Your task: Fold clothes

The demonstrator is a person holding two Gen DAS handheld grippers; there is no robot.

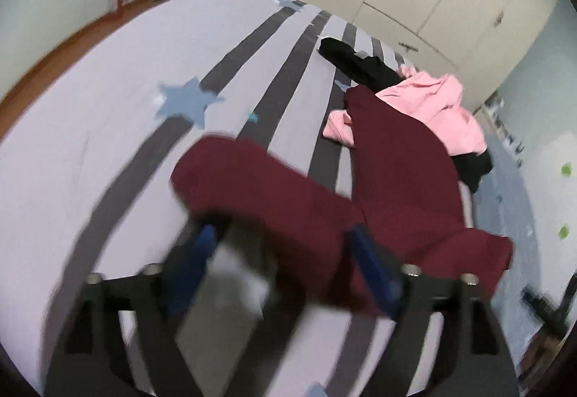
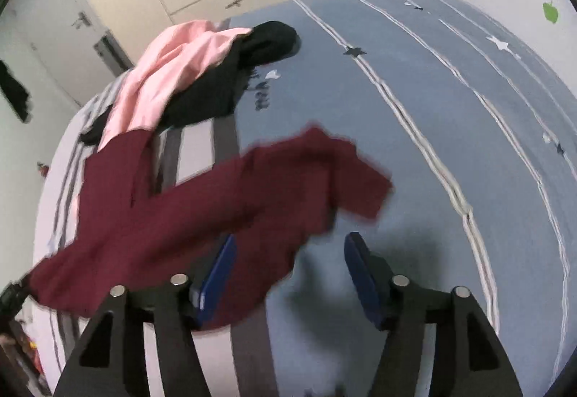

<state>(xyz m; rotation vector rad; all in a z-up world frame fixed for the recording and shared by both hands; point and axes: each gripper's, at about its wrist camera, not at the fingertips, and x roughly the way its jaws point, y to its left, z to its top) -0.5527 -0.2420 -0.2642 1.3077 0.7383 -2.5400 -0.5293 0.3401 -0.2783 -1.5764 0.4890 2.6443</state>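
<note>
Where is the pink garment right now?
The pink garment lies crumpled on the bed's far side, on top of the black clothing, with the maroon garment just in front of it.

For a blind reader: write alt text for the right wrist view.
A dark red garment lies spread on a bed, under the open right gripper. Behind it, pink clothing overlaps black clothing.

The maroon garment [image 2: 202,213] before me is soft, matt cloth, as are the pink one [image 2: 169,72] and the black one [image 2: 212,94]. My bed [image 2: 396,130] wears smooth matt cotton. My right hand-held gripper [image 2: 288,274] has matt black plastic arms, glossy blue pads [image 2: 216,281] and shiny metal pins [image 2: 179,279].
</note>
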